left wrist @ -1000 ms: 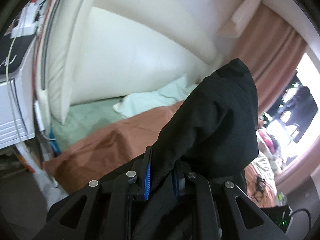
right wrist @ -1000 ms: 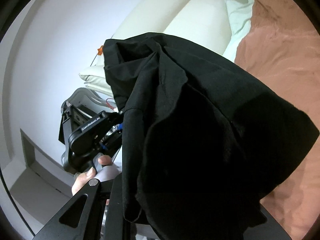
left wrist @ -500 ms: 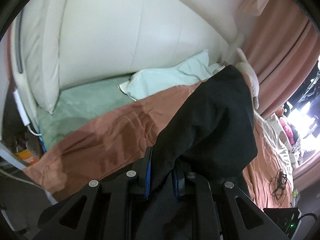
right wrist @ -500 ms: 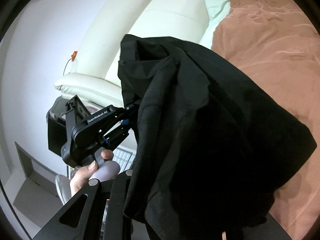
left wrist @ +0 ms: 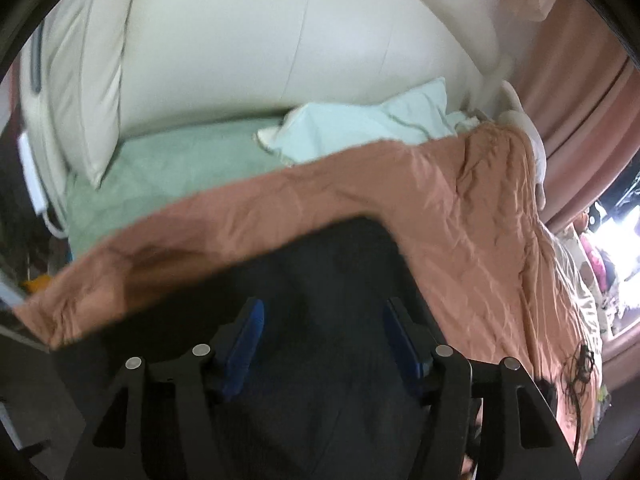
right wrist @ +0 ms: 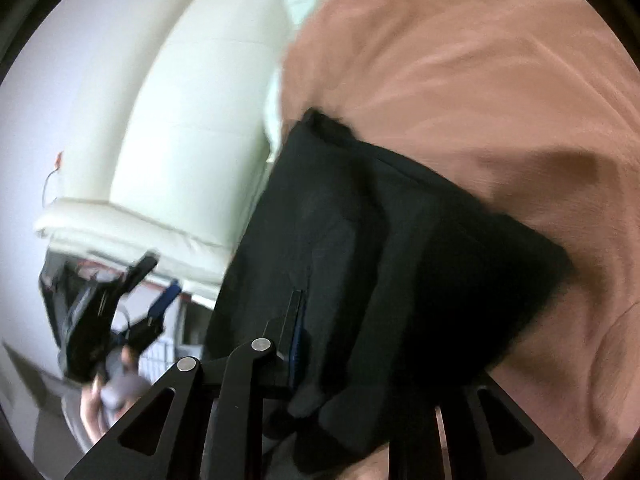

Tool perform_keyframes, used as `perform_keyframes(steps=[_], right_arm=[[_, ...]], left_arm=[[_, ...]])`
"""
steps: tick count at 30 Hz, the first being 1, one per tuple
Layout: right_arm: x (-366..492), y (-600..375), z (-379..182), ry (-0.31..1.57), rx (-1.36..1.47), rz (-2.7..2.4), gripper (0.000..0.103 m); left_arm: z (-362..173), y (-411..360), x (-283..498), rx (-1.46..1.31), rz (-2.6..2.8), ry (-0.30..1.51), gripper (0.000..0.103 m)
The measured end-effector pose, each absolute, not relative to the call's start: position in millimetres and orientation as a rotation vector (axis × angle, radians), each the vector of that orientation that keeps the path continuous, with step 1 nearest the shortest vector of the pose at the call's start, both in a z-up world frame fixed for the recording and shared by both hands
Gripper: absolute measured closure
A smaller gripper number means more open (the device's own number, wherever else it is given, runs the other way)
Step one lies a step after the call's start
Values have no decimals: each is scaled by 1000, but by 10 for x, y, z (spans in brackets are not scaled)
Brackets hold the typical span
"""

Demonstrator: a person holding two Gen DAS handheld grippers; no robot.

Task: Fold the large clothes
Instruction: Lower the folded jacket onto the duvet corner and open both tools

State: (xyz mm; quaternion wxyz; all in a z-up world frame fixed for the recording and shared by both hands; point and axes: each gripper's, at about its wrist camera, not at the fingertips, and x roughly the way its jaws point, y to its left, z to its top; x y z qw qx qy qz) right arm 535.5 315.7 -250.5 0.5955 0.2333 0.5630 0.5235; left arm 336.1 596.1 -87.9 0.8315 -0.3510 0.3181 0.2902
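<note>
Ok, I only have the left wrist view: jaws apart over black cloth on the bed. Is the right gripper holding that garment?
Observer: Yes. In the right wrist view the right gripper is clamped on the black garment, which drapes over it.
Operator: Is the left one clear of the cloth?
Observer: Seen from that side, the left gripper, its jaws opening, has nothing between its fingers and sits apart from the garment's edge.
Operator: What is behind it?
Observer: A hand on its handle, and the cream headboard.
</note>
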Motion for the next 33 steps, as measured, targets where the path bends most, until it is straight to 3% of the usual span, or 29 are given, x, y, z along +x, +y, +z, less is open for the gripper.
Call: perform_keyframes(steps=[7, 8, 10, 13, 17, 21, 22, 29, 33], right_arm=[[5373, 3347, -2200, 1217, 401, 1183, 86], [5364, 3357, -2190, 1225, 358, 1162, 84], [5444, 3321, -2286, 1296, 339, 1094, 66], [5447, 3009, -2392, 1304, 416, 1055, 56], [5553, 2856, -2472, 1331, 431, 1030, 54], [5447, 2670, -2201, 1298, 431, 1050, 53], [5404, 2614, -2112, 1280, 408, 1058, 47], [5198, 2185, -1702, 1210, 338, 1054, 33], [5043, 1891, -1485, 1149, 299, 1051, 8]], left_arm=[[-1039, 5696, 2907, -748, 652, 675, 40], [-1062, 5656, 2872, -736, 663, 683, 40], [-1095, 5587, 2838, -710, 677, 707, 40], [-1153, 5495, 2808, -709, 668, 725, 40], [-1173, 5346, 2756, -704, 638, 727, 38], [-1088, 5205, 2732, -662, 623, 728, 38], [-1051, 5163, 2712, -665, 614, 719, 37], [-751, 4795, 2604, -628, 602, 668, 22], [-560, 4510, 2568, -585, 579, 647, 4]])
